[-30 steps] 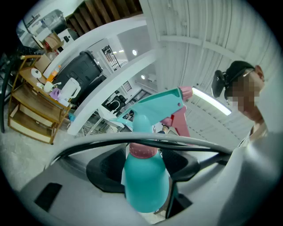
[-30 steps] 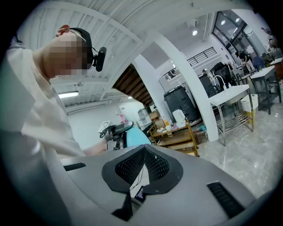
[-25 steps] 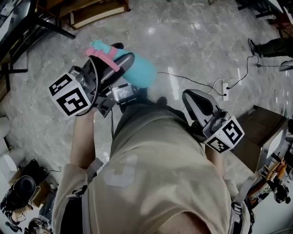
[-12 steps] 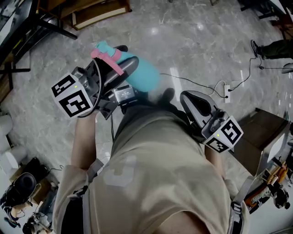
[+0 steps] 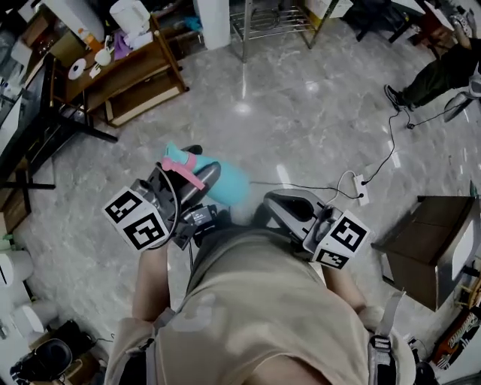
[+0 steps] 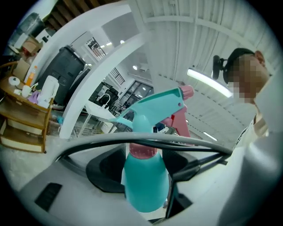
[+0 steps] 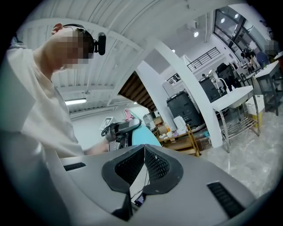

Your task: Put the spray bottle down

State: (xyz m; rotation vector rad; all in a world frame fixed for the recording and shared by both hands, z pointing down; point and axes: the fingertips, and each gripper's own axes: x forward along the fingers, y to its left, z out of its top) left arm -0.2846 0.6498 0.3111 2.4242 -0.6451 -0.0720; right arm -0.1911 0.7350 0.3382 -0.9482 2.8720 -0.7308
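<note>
**A:** What's under you right now?

**B:** A polished grey marble floor (image 5: 301, 105), with ceiling lights glinting off it. A white cable runs across it to a power strip (image 5: 363, 181). At the upper left there's a low wooden shelf unit (image 5: 139, 79) crowded with cups and a white jug. A metal wire rack (image 5: 274, 19) stands at the top and a dark brown cabinet (image 5: 425, 237) on the right. Someone's leg (image 5: 432, 71) is stretched out in the far corner.

**A:** And the spray bottle?

**B:** The spray bottle (image 5: 229, 186) is in my left gripper (image 5: 197, 171). It has a teal body, a pink collar and a pink trigger. My jaws stand wide and pinch the body from both sides. It sits upright between them, in the air over the floor, out in front of my waist. It rests on nothing.

**A:** Right side?

**B:** My right gripper (image 5: 276, 204) has its pads pressed together with nothing between them. It's just beside the bottle.

**A:** What's changed over the last second?

**B:** The head view takes in far more of the room. The shelf unit was only a sliver at the top edge and now I see all of it. The rack has come into view too. Both grippers sit lower in the view and closer to each other, and the right one has slid in towards the bottle. My hold on the bottle is the same as before, with the jaws no wider and no tighter.
</note>
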